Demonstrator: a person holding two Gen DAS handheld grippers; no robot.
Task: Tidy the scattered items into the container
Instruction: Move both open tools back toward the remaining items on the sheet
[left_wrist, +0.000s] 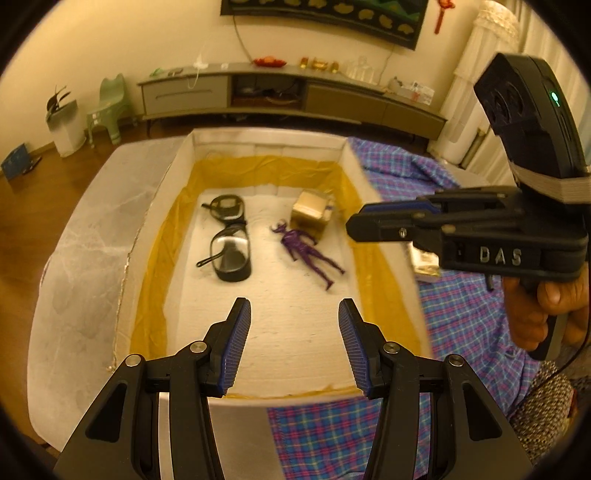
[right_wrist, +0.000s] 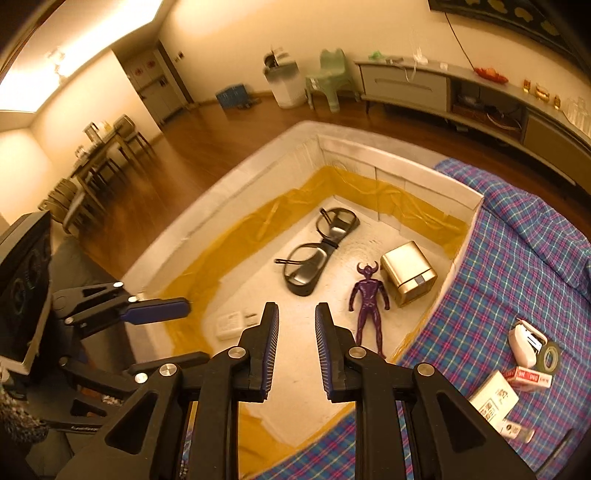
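A warm-lit living room with a wood floor and a long TV cabinet (left_wrist: 288, 92) lies behind a surface draped in a plaid cloth (right_wrist: 517, 266). The left tongs (left_wrist: 294, 343) stand wide apart with nothing between them, over the near end of the white container (left_wrist: 177, 162). The right tongs (right_wrist: 296, 350) have a narrow gap and grip nothing. In the container lie glasses (left_wrist: 229, 240), a purple figurine (left_wrist: 306, 254) and, just beside its head, a gold box (left_wrist: 312, 216). Only the right wrist view shows a white charger (right_wrist: 231, 325) on the container floor near the left wall, and loose items on the cloth: a white dispenser (right_wrist: 524, 343), tape roll (right_wrist: 550, 356), red pack (right_wrist: 532, 378). The container's near floor is bare.
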